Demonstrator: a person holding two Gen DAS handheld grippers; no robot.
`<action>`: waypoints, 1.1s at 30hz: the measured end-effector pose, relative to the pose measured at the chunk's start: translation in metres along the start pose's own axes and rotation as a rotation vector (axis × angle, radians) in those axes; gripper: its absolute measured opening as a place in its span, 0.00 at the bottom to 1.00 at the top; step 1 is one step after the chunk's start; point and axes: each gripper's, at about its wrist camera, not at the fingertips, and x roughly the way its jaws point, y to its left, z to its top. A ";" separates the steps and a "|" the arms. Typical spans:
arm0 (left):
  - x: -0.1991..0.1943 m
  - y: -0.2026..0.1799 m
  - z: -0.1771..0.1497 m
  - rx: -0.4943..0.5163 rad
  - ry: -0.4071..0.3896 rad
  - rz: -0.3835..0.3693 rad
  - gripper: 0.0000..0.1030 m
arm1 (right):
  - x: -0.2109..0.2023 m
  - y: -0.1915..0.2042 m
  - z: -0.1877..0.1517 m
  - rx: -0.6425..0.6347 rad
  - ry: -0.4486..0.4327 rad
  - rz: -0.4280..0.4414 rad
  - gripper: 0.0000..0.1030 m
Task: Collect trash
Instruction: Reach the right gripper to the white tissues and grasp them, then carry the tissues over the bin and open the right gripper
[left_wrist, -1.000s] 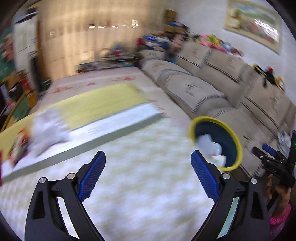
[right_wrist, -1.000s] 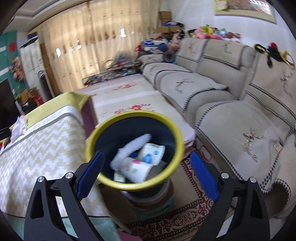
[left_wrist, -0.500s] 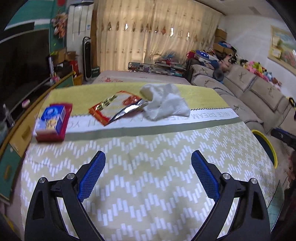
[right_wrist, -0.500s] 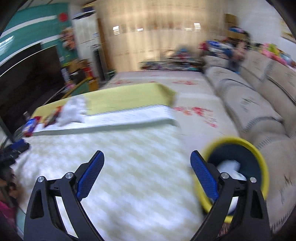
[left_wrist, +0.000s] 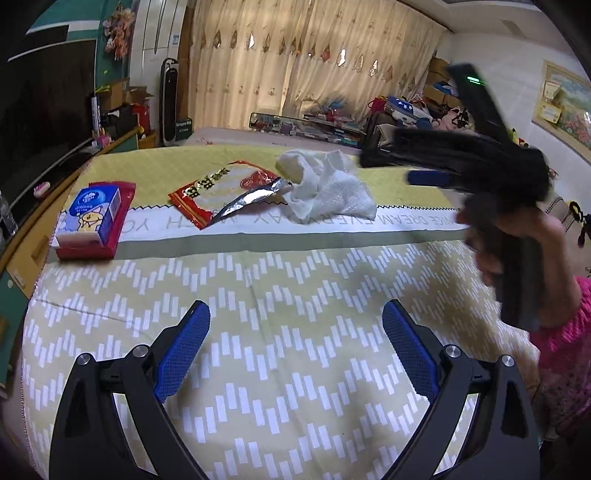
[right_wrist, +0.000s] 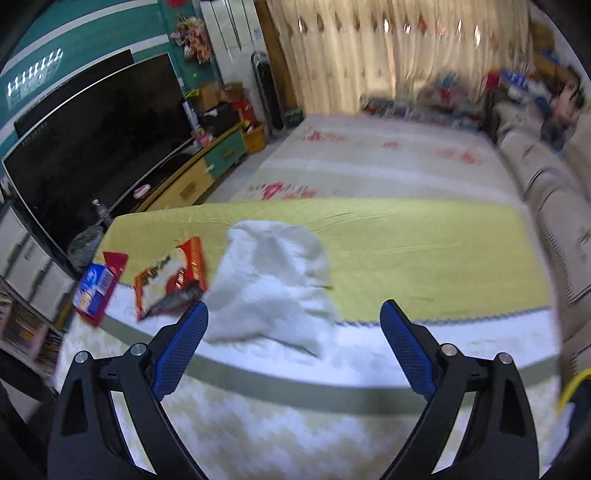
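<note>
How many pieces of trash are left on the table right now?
2: an open red snack wrapper mid-table, and a crumpled white paper towel touching its right end. The tissue pack far left looks unused.

Home living room: sofa (right_wrist: 546, 184), television (right_wrist: 92, 136), curtains (left_wrist: 314, 62)

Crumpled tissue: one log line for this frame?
tissue: on table beside wrapper | right gripper: open, aimed at tissue | left gripper: open, empty

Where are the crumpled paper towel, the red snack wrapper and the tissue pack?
crumpled paper towel (left_wrist: 328, 190), left wrist view, on its dimpled middle.
red snack wrapper (left_wrist: 225, 184), left wrist view, on the pale printed front.
tissue pack (left_wrist: 94, 214), left wrist view, on its blue top face.
</note>
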 end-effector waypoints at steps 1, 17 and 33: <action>0.001 0.000 0.001 -0.003 0.002 0.000 0.90 | 0.007 0.002 0.004 0.003 0.009 0.001 0.87; -0.002 -0.003 0.000 0.010 -0.009 -0.003 0.90 | 0.076 0.027 0.011 -0.029 0.095 -0.153 0.55; -0.003 -0.009 -0.002 0.026 -0.010 0.004 0.90 | -0.010 -0.013 -0.005 0.005 0.004 -0.087 0.13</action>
